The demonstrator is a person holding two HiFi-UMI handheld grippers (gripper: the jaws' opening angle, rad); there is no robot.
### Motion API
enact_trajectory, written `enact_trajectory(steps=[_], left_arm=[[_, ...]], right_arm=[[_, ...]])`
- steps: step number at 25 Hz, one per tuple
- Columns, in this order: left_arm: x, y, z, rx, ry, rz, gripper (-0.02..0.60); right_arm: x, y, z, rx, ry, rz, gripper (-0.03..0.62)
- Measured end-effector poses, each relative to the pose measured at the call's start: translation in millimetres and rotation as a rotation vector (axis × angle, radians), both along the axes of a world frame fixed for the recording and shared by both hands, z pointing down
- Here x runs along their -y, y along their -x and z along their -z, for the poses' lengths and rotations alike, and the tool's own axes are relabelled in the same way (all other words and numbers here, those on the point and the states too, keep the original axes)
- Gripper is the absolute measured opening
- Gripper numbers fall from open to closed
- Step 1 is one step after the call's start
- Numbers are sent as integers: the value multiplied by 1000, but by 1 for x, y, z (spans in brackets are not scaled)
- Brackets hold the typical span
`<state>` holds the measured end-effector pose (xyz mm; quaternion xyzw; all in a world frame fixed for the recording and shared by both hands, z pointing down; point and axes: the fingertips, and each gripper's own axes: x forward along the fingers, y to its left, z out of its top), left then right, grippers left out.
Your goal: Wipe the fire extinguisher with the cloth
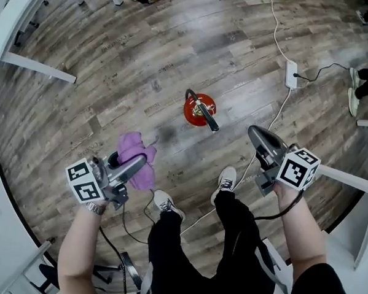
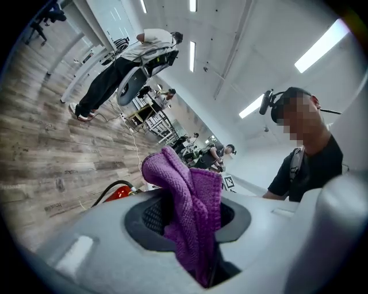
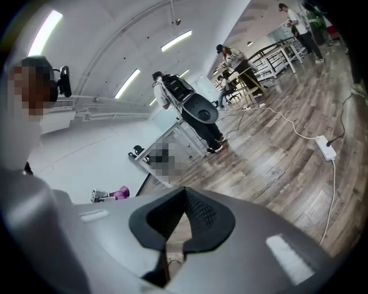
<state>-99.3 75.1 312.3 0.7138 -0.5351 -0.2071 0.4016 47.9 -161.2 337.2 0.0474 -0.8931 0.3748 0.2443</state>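
A red fire extinguisher with a black handle and hose stands on the wooden floor ahead of me, between the two grippers. My left gripper is raised at the lower left and is shut on a purple cloth, which hangs from its jaws. In the left gripper view the purple cloth bunches between the pads, and the extinguisher peeks out red just behind the jaw. My right gripper is lifted at the right, shut, with nothing in it.
A white power strip and its cables lie on the floor behind the extinguisher. White table legs stand at the upper left. My shoes are just below the extinguisher. Other people stand by desks farther off.
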Motion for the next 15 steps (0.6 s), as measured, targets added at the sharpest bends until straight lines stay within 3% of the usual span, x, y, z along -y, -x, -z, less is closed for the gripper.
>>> enact_trajectory(steps=[4, 8, 15], left_arm=[[-26, -33, 70, -71, -22, 34, 120], [-53, -65, 132, -117, -30, 8, 120], [-96, -89, 226, -136, -130, -63, 120]], right_arm=[[-44, -1, 70, -5, 19, 85, 5], [-97, -2, 130, 19, 35, 149, 5], [-180, -5, 218, 109, 21, 87, 5]])
